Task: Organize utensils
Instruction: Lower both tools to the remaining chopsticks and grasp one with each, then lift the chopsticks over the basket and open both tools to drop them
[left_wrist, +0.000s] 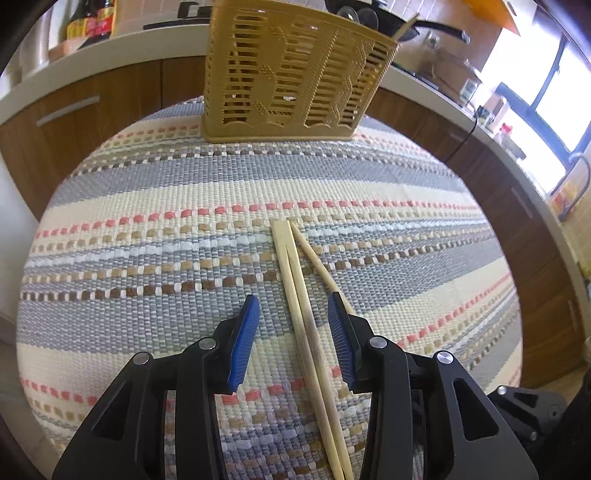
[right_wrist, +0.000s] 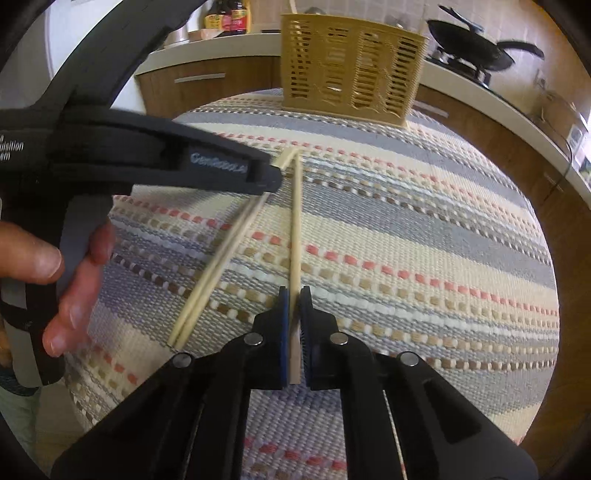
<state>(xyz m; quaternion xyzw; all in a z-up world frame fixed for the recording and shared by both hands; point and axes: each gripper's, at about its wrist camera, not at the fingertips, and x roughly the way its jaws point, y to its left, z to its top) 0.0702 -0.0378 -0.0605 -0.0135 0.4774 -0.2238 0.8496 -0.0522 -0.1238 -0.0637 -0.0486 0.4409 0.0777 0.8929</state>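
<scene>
Three wooden chopsticks lie on a striped woven cloth (left_wrist: 147, 206). My left gripper (left_wrist: 293, 306) is open, its blue pads on either side of a pair of chopsticks (left_wrist: 299, 302). A third chopstick (left_wrist: 317, 264) runs off to the right under the right pad. In the right wrist view my right gripper (right_wrist: 294, 295) is shut on that single chopstick (right_wrist: 295, 221), which points toward a tan slotted utensil holder (right_wrist: 351, 70). The left gripper (right_wrist: 221, 166) shows there over the pair (right_wrist: 218, 266). The holder (left_wrist: 291, 74) stands at the cloth's far edge.
A white counter with wooden cabinets (left_wrist: 92, 110) curves behind the table. Sauce bottles (left_wrist: 92, 22) stand at the back left, a black pan (right_wrist: 476, 44) on the stove at the back right. A bright window (left_wrist: 546, 96) is on the right.
</scene>
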